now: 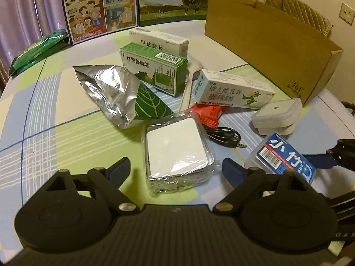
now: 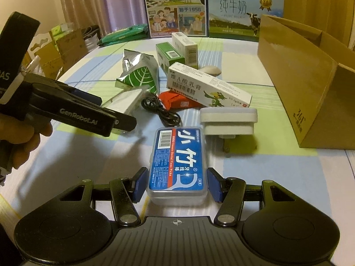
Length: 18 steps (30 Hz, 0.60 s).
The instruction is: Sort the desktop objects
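Left wrist view, L to R: green packets (image 1: 37,51) far upper left on checked tabletop (image 1: 40,119); crumpled foil pouch w/ leaf print (image 1: 119,93) left of centre; green box (image 1: 155,71) and white box (image 1: 159,41) behind it, milk cartons (image 1: 137,2) along top edge. Left tongs (image 1: 175,170) at bottom centre, spread wide, nothing gripped, blue pads either side of near end of wrapped white square pack (image 1: 177,150), not touching. Black cable (image 1: 224,136), orange packet (image 1: 208,115), long ointment box (image 1: 233,90) right of centre; white plug adapter (image 1: 277,117), open cardboard box (image 1: 273,42) at right.

Right wrist view: hand (image 2: 24,137) w/ left tool at left edge. Right tongs (image 2: 176,185) low centre, apart, straddling blue dental floss box (image 2: 177,164) lying flat on tabletop; pads just beside its sides, contact unclear, not clamped. Adapter just upper right of floss box, cardboard box far right
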### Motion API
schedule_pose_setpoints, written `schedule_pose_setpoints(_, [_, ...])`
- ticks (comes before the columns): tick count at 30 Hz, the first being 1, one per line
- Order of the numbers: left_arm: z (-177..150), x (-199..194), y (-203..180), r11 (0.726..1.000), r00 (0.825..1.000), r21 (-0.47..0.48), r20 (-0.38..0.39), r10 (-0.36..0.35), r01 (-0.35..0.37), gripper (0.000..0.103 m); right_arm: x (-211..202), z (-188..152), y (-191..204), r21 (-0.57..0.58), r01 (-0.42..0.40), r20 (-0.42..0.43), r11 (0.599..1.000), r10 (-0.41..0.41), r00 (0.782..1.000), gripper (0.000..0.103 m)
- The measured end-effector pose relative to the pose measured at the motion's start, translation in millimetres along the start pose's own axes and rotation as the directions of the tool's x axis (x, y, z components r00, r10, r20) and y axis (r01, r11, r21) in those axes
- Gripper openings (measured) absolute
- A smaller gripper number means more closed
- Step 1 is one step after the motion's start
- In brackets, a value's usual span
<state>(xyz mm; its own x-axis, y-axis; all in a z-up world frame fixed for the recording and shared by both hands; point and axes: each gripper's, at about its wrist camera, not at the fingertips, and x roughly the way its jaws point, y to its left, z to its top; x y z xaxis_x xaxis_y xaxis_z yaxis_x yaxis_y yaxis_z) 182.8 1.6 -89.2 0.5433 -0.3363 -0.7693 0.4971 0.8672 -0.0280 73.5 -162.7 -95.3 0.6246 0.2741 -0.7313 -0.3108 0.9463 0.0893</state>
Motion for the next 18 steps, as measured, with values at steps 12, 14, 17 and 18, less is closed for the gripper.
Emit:
schedule_pose_setpoints(12, [-1.6, 1.2, -6.4, 0.998, 0.998, 0.036, -0.027, 0.054, -0.053, 0.054, 2.0, 0.8, -0.2, -0.007, -0.003, -0.007, 1.0, 0.003, 1.0, 0.062])
schedule_pose_setpoints(14, [-3.0, -1.8, -7.5, 0.997, 0.997, 0.047, -0.032, 0.066, -0.065, 0.053, 1.3, 1.6, 1.2, -0.014, -0.004, -0.003, 1.0, 0.004, 1.0, 0.07])
schedule_pose_setpoints(17, [-4.7, -9.0, -8.3, 0.996, 0.997, 0.047, -0.029, 0.072, -0.071, 0.053, 1.1, 2.5, 3.9, -0.03, -0.006, 0.0, 1.0, 0.006, 1.0, 0.073])
schedule_pose_setpoints(18, [-4.7, -12.4, -8.2, 0.996, 0.997, 0.044, -0.021, 0.075, -0.074, 0.053, 1.7, 2.7, 4.3, -0.033, -0.005, 0.0, 0.999, 0.005, 1.0, 0.073])
